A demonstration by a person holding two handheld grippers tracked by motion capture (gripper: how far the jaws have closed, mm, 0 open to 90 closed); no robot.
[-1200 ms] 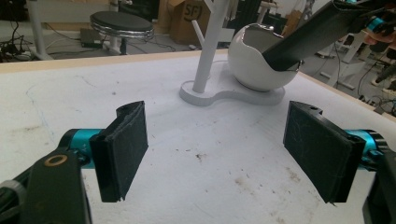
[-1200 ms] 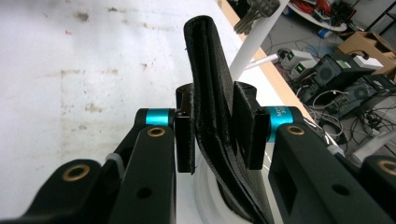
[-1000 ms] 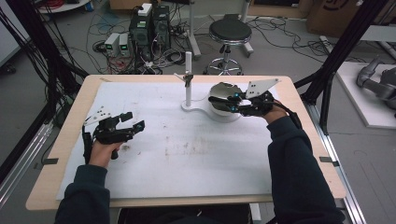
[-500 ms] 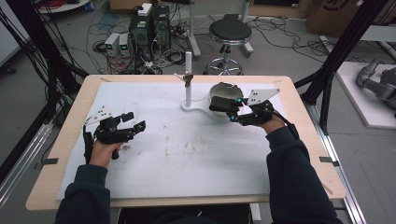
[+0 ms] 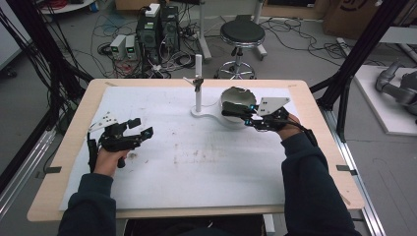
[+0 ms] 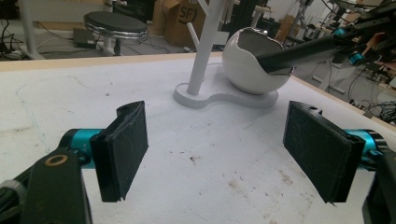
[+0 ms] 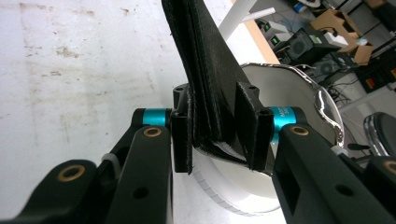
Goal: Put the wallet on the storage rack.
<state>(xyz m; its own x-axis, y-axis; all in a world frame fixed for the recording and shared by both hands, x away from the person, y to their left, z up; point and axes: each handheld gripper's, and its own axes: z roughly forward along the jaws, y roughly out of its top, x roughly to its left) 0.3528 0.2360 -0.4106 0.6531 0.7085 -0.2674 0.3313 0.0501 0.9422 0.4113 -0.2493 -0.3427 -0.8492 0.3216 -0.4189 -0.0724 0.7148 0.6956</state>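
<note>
High view: left gripper (image 5: 140, 129) held low over white sheet (image 5: 206, 172) at table's left, jaws spread, nothing between. Right gripper (image 5: 235, 114) laid at rim of white bowl (image 5: 231, 98), beside white stand (image 5: 198, 81).

Left gripper view: both pads wide apart, bare sheet seen between. Bowl (image 6: 247, 70) seated on stand's base, far right; black folded strip (image 6: 299, 51) seen reaching into it from right gripper.

Right gripper view: jaws, just closed further, pressed on black folded strip (image 7: 205, 70), strip standing over bowl (image 7: 289, 93).
</note>
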